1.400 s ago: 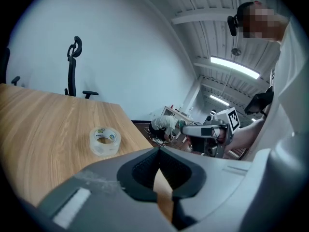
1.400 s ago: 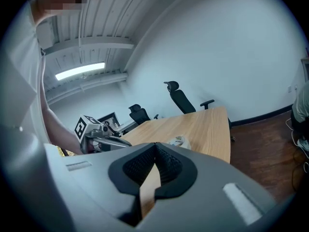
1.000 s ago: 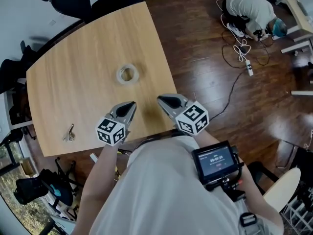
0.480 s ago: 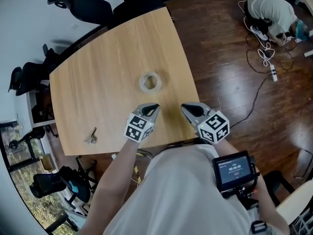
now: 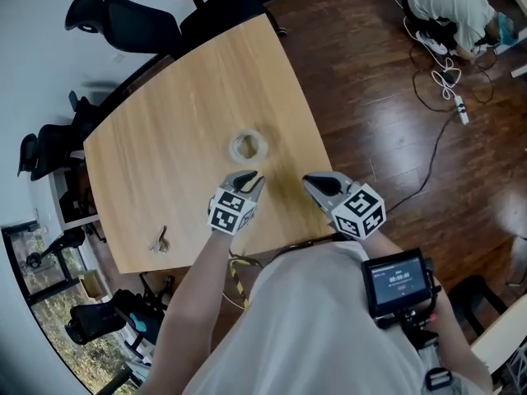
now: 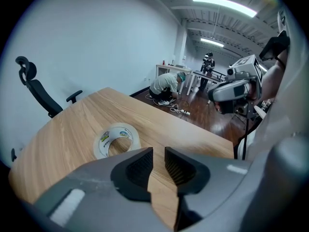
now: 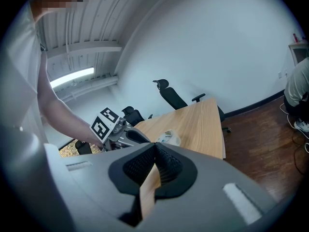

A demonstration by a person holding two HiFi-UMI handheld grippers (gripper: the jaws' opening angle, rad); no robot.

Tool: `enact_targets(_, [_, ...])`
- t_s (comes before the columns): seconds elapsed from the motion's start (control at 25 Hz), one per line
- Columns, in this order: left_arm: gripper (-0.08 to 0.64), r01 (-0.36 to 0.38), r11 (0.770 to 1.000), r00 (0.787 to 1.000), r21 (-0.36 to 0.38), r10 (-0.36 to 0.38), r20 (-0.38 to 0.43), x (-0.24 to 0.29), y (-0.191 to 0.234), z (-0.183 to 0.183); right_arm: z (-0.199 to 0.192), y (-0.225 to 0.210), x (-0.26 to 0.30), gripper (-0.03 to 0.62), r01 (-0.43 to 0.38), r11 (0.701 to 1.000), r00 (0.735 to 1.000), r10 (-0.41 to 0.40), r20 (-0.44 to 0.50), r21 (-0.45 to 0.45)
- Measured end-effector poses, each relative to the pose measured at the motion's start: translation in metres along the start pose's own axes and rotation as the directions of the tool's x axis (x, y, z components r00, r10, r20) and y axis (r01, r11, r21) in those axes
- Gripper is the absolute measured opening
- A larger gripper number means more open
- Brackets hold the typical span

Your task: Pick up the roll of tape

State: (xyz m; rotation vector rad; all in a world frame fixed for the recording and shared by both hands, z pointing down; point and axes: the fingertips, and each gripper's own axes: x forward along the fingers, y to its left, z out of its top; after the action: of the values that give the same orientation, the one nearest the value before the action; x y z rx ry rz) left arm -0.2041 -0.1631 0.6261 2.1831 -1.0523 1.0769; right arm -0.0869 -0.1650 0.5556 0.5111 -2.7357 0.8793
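A clear roll of tape (image 5: pixel 247 146) lies flat on the wooden table (image 5: pixel 181 105), near its right edge. My left gripper (image 5: pixel 250 179) hangs just short of it, pointing down at the table, and its jaws have just been opening. They stand a narrow gap apart with nothing between them. In the left gripper view the tape (image 6: pixel 117 139) sits just beyond and left of the left gripper (image 6: pixel 158 157). My right gripper (image 5: pixel 310 182) hovers by the table's near right edge, shut and empty. From the right gripper (image 7: pixel 155 148) view, the tape (image 7: pixel 169 138) shows further off.
A small bunch of keys (image 5: pixel 160 240) lies near the table's front left corner. Black office chairs (image 5: pixel 123 15) stand along the far edge. On the dark floor to the right, a person crouches (image 5: pixel 445 2) beside cables and a power strip (image 5: pixel 457 109).
The left gripper has dropped lower and closer to the tape, and its jaws have parted slightly. The right gripper has stayed where it was.
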Motion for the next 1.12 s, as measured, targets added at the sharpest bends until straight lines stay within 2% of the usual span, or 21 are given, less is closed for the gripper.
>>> enact_targets(0.28, [0.159, -0.008, 0.996, 0.995, 0.093, 0.017, -0.096, 0.008, 0.026, 0.002, -0.001, 0.002, 0.007, 0.006, -0.009, 1.0, 1.0, 0.009, -0.001, 0.01])
enact_targets(0.36, [0.201, -0.002, 0.992, 0.989, 0.128, 0.02, -0.144, 0.015, 0.035, -0.002, -0.002, 0.001, 0.01, 0.006, -0.007, 1.0, 1.0, 0.007, -0.002, 0.017])
enact_targets(0.48, [0.21, 0.018, 0.983, 0.978, 0.183, 0.021, -0.207, 0.027, 0.042, -0.007, -0.005, -0.003, 0.01, 0.006, 0.002, 1.0, 1.0, -0.002, -0.005, 0.03])
enact_targets(0.72, [0.206, 0.04, 0.973, 0.959, 0.228, 0.027, -0.283, 0.05, 0.051, -0.013, -0.015, -0.014, 0.0, 0.006, 0.035, 0.998, 0.999, -0.035, -0.007, 0.061])
enact_targets(1.12, [0.151, 0.13, 0.941, 0.901, 0.314, 0.02, -0.434, 0.075, 0.052, -0.03, -0.023, -0.022, -0.012, 0.006, 0.092, 0.991, 0.996, -0.092, 0.003, 0.097])
